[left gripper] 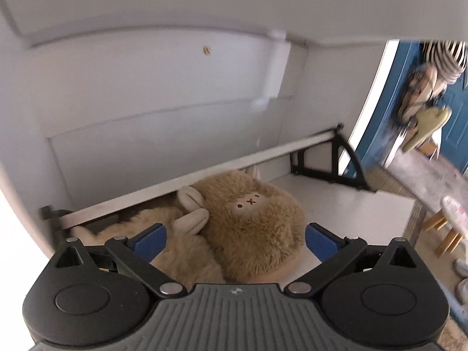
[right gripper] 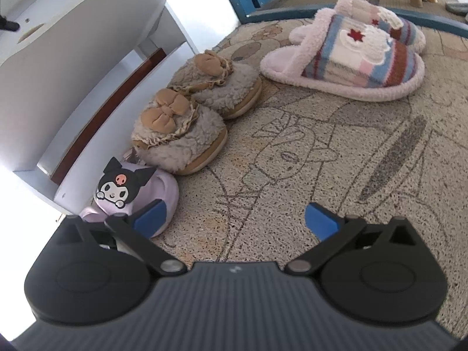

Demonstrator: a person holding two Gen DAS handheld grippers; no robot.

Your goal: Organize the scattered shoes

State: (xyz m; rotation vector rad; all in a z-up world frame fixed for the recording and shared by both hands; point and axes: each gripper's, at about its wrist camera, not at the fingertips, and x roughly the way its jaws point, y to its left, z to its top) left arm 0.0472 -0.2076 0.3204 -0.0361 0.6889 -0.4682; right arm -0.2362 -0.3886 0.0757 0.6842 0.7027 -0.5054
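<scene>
Slippers [right gripper: 345, 58] (rug [right gripper: 292, 161] clear beside)

Left inside cabinet [left gripper: 146, 87]; right over rug [right gripper: 292, 161]

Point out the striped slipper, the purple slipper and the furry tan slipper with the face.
Striped slipper [right gripper: 359, 58]: right wrist view, on its striped upper.
Purple slipper [right gripper: 163, 190]: right wrist view, on its toe, beside the character charm.
Furry tan slipper [left gripper: 251, 219]: left wrist view, on the fur below its stitched face.
</scene>
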